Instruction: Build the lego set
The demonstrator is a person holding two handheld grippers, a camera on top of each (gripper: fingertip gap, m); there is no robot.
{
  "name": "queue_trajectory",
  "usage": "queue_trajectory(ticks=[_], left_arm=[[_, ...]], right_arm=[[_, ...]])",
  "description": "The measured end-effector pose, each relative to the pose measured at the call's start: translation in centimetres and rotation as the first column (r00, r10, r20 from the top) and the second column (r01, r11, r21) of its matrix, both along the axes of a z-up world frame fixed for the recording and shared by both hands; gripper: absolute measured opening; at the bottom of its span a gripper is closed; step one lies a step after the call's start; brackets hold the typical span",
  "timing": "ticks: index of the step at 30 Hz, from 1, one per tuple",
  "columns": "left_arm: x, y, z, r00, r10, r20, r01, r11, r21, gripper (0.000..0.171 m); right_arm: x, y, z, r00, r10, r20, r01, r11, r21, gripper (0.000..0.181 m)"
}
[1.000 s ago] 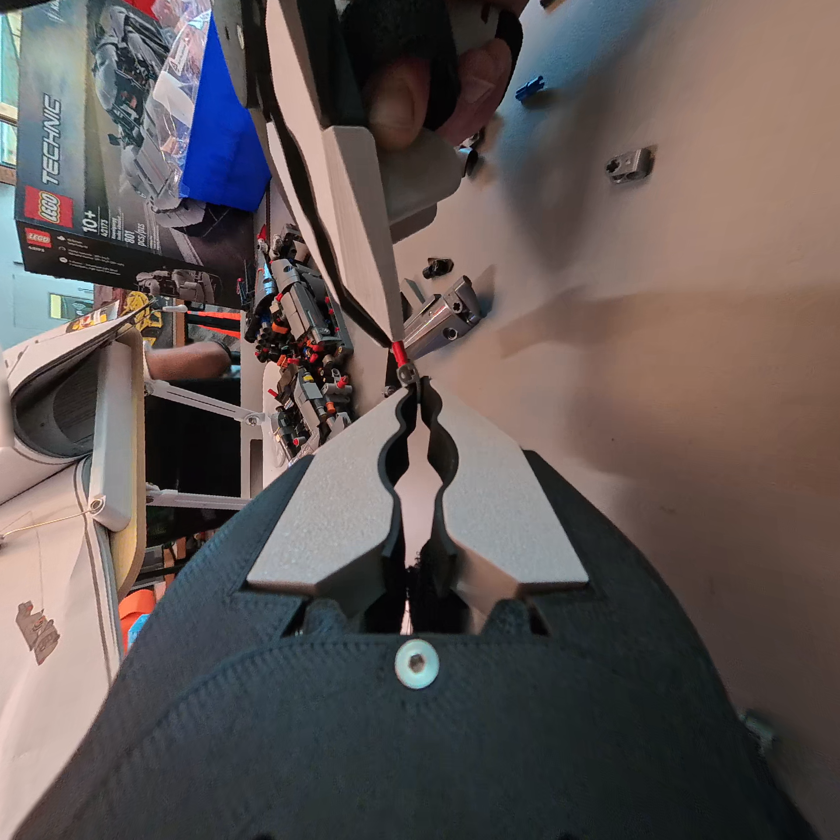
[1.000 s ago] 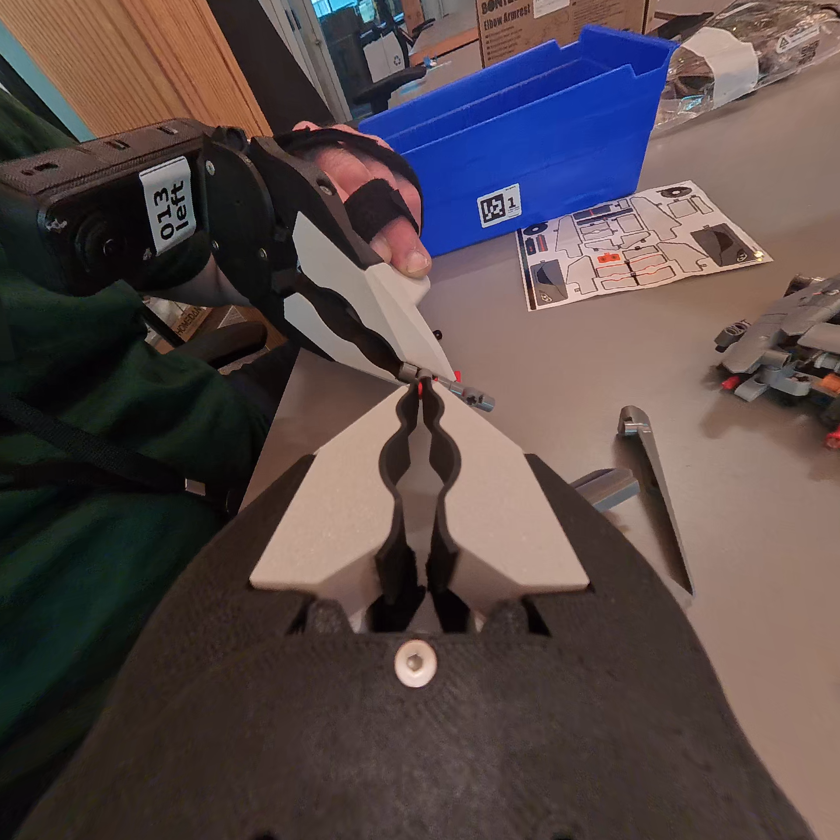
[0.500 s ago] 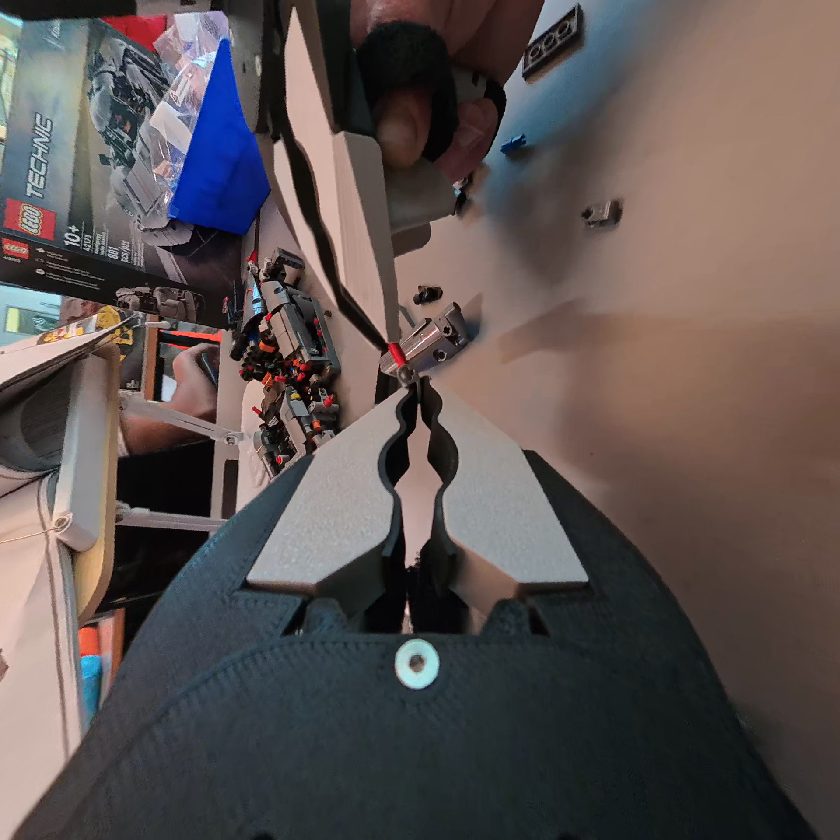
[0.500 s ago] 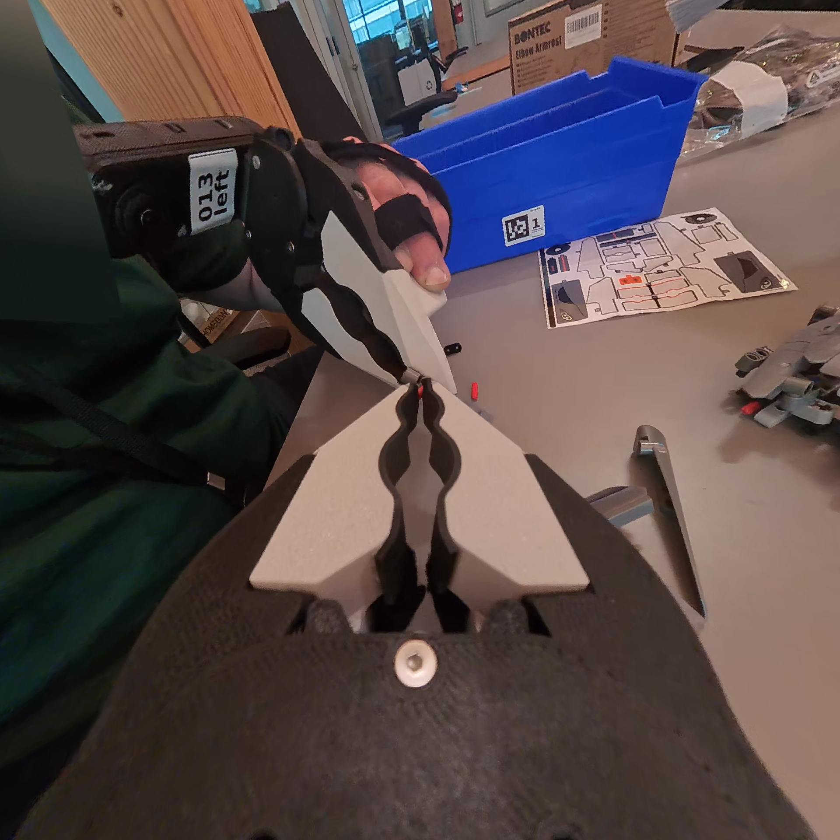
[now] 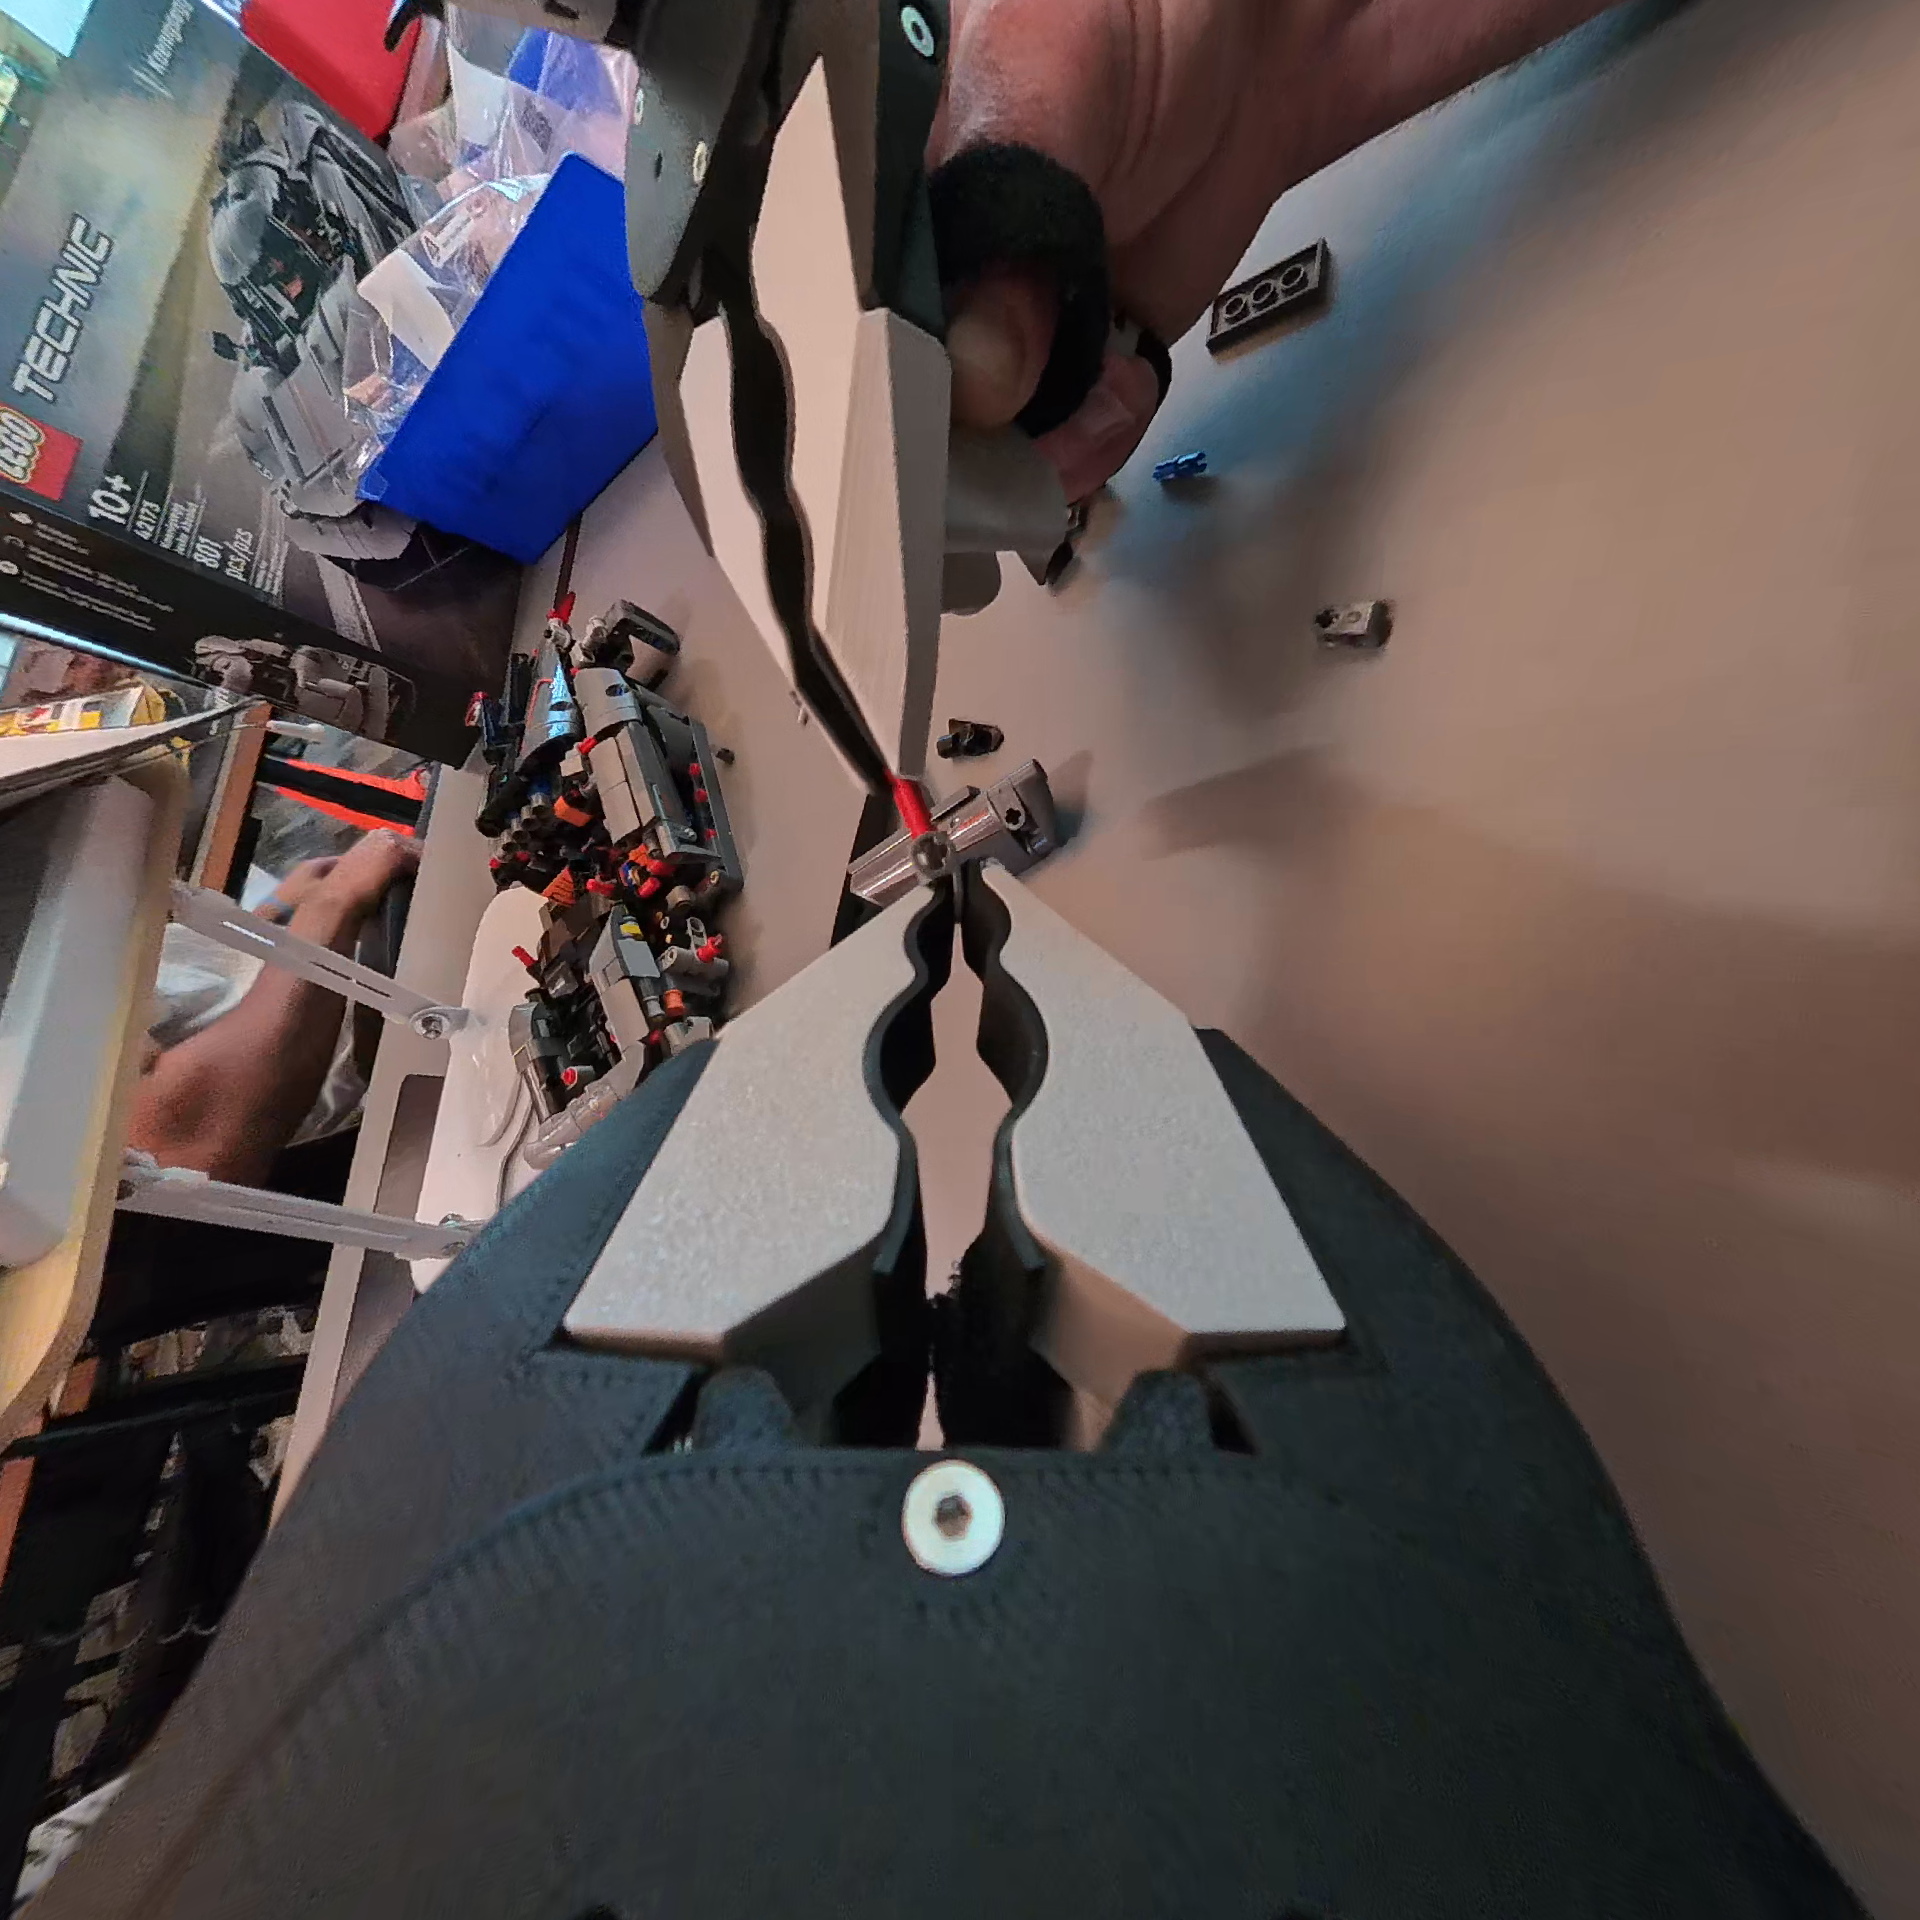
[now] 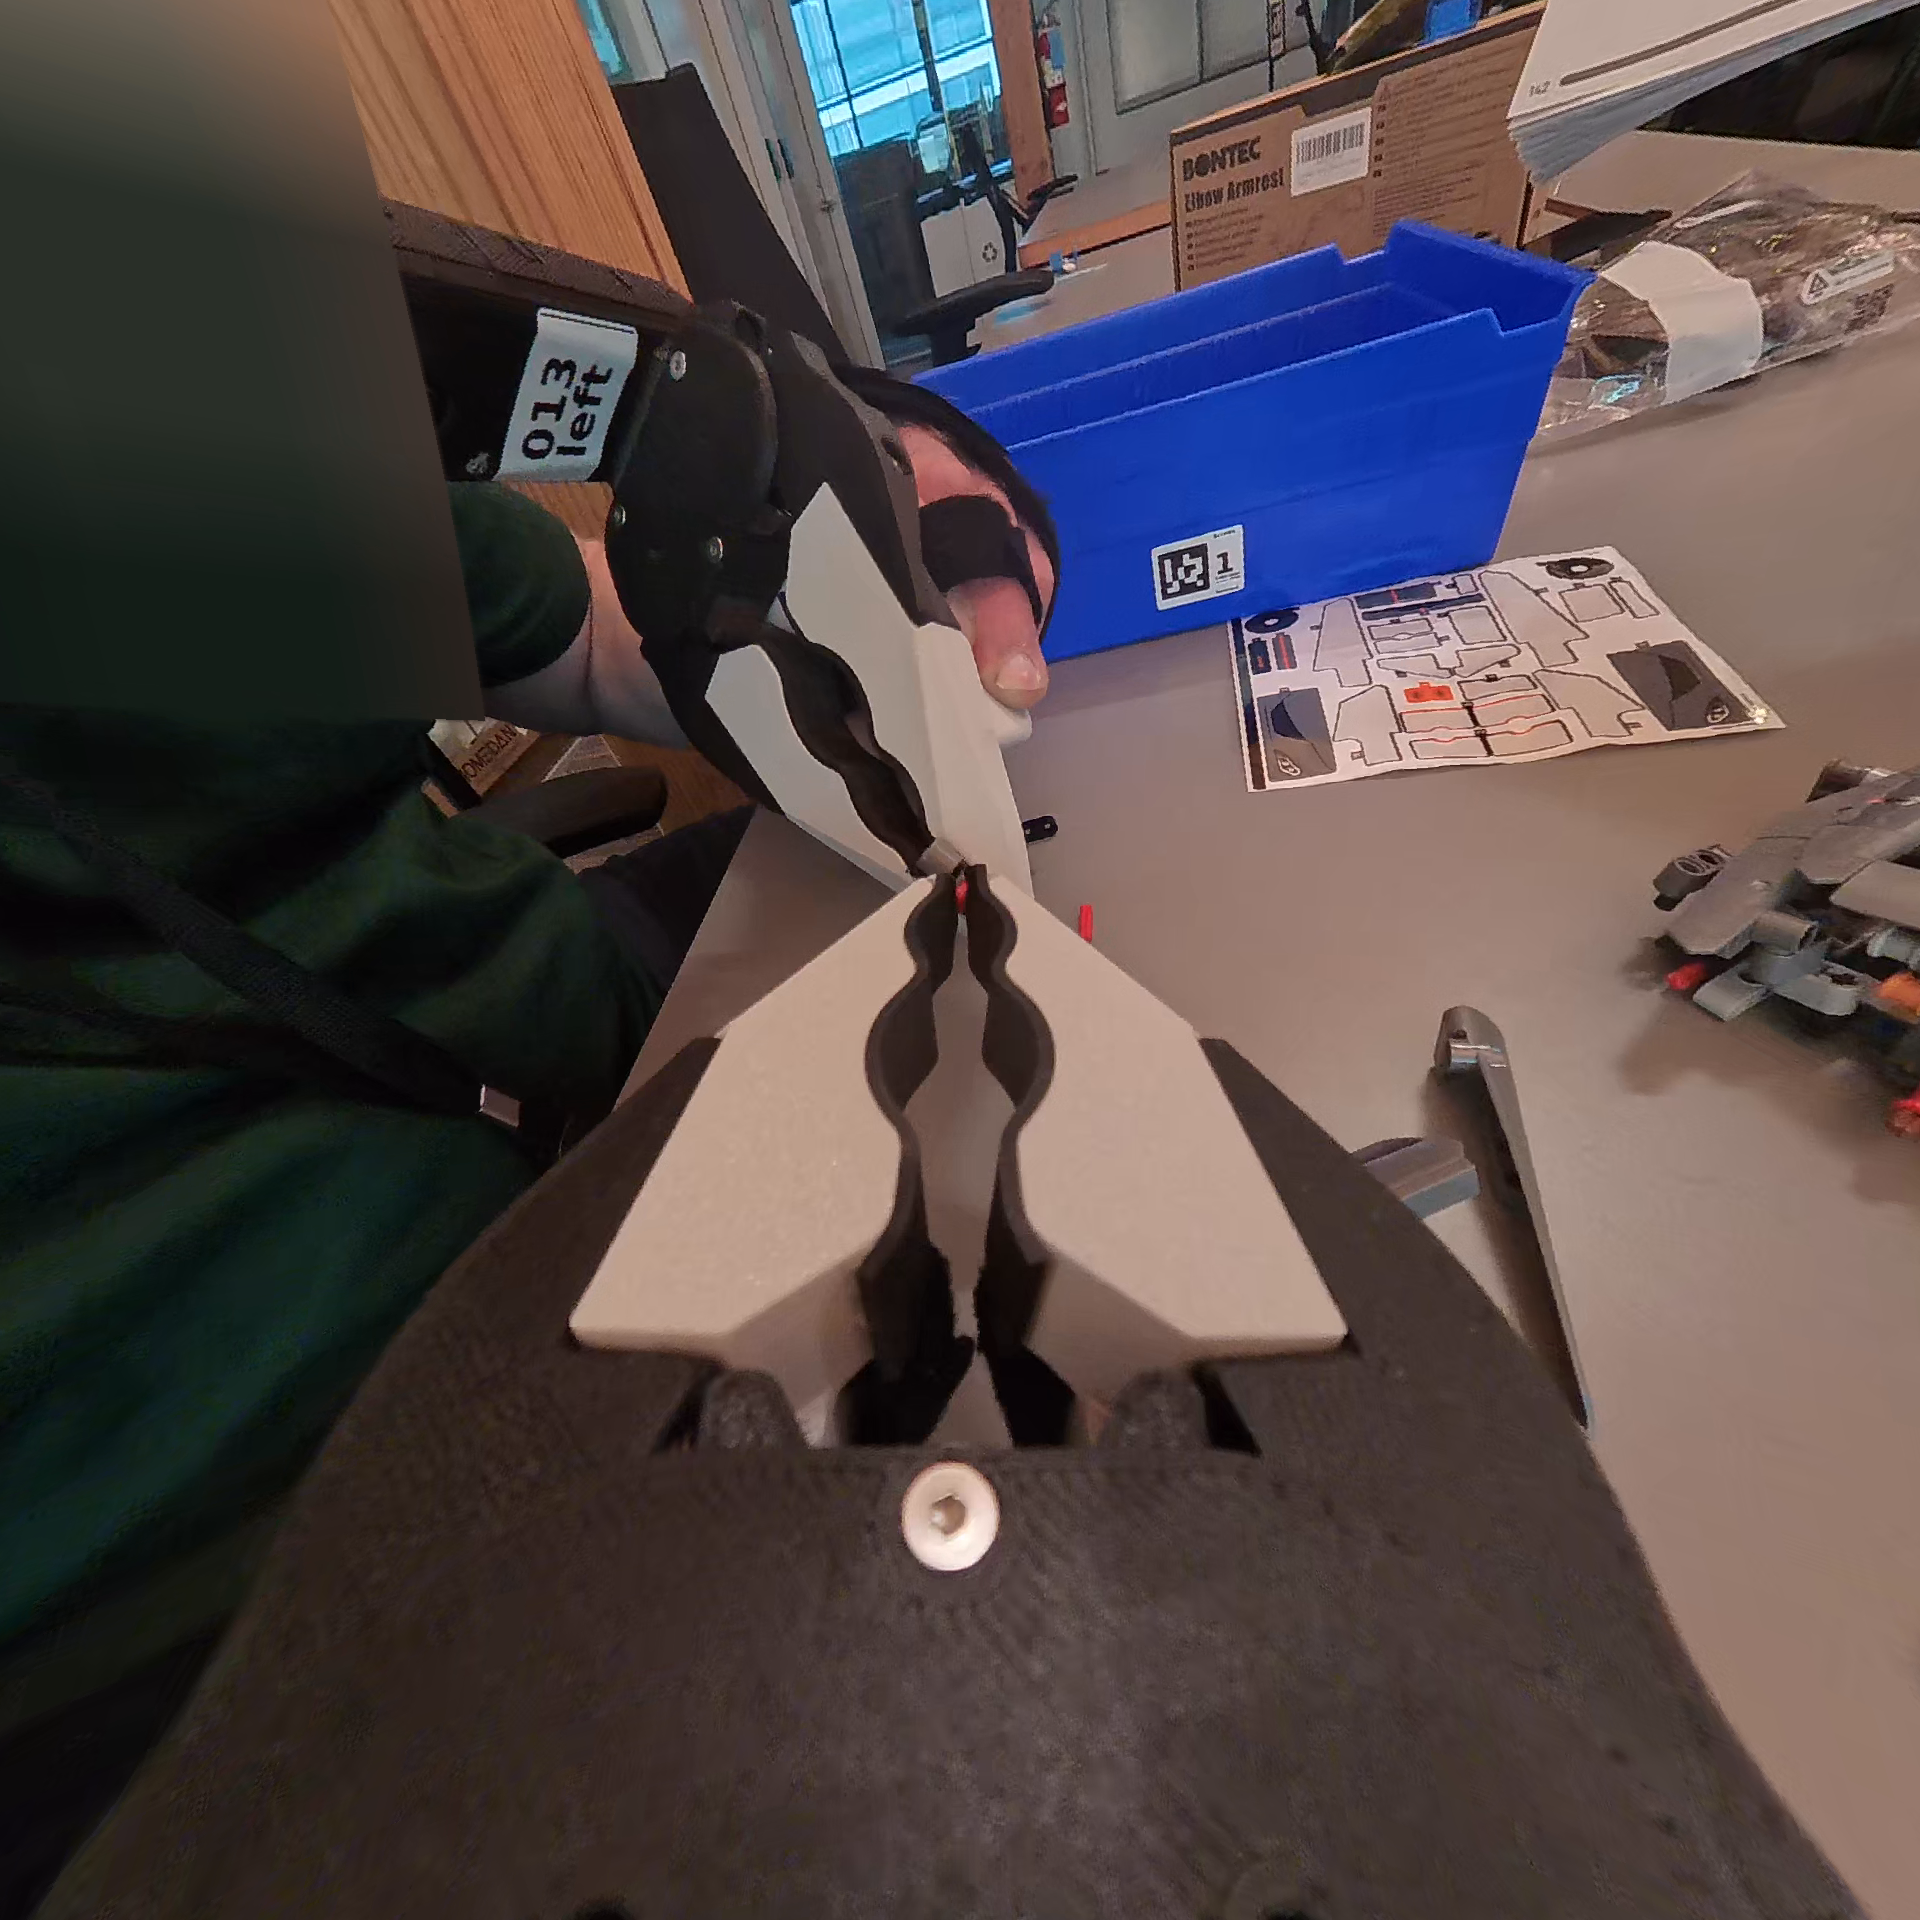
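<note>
In the left wrist view my left gripper [image 5: 951, 883] is shut on a small grey connector [image 5: 997, 821], held just above the grey table [image 5: 1507, 935]. My right gripper [image 5: 883, 774] comes down from above, shut on a short red axle [image 5: 910, 805] whose end meets the connector's cross hole. In the right wrist view my right gripper [image 6: 961, 883] pinches the red axle [image 6: 962, 891]. The left gripper [image 6: 930, 857] meets it tip to tip, with only a grey sliver of the connector showing.
A partly built grey car model [image 6: 1808, 935] lies at the right and also shows in the left wrist view [image 5: 613, 831]. Behind are a blue bin [image 6: 1247, 468], a sticker sheet [image 6: 1475, 665] and the set box [image 5: 156, 364]. Loose parts lie around: a grey panel [image 6: 1507, 1164], a black plate [image 5: 1270, 296], a blue pin [image 5: 1182, 468]. My left and right fingertips are right by each other. The blue pin [image 5: 1182, 468] is about 15 centimetres from both grippers' fingertips.
Both grippers stay shut and tip to tip. They have shifted together over the table, and the grey connector no longer sticks out past my right fingers in the right wrist view.
</note>
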State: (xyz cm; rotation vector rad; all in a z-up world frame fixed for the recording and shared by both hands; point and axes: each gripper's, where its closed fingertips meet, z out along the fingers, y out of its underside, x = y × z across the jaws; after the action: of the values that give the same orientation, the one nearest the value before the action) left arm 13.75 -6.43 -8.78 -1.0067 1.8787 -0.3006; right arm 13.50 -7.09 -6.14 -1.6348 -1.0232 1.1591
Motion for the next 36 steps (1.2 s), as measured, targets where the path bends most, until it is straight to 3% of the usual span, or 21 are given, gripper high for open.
queue_trajectory(ticks=[36], left_arm=[[0.7,-0.5,1.1,0.994,0.048,0.102,-0.025,0.975,-0.220,0.000]], right_arm=[[0.3,0.0,1.2,0.999,-0.031,-0.041,0.034,0.996,0.078,0.000]])
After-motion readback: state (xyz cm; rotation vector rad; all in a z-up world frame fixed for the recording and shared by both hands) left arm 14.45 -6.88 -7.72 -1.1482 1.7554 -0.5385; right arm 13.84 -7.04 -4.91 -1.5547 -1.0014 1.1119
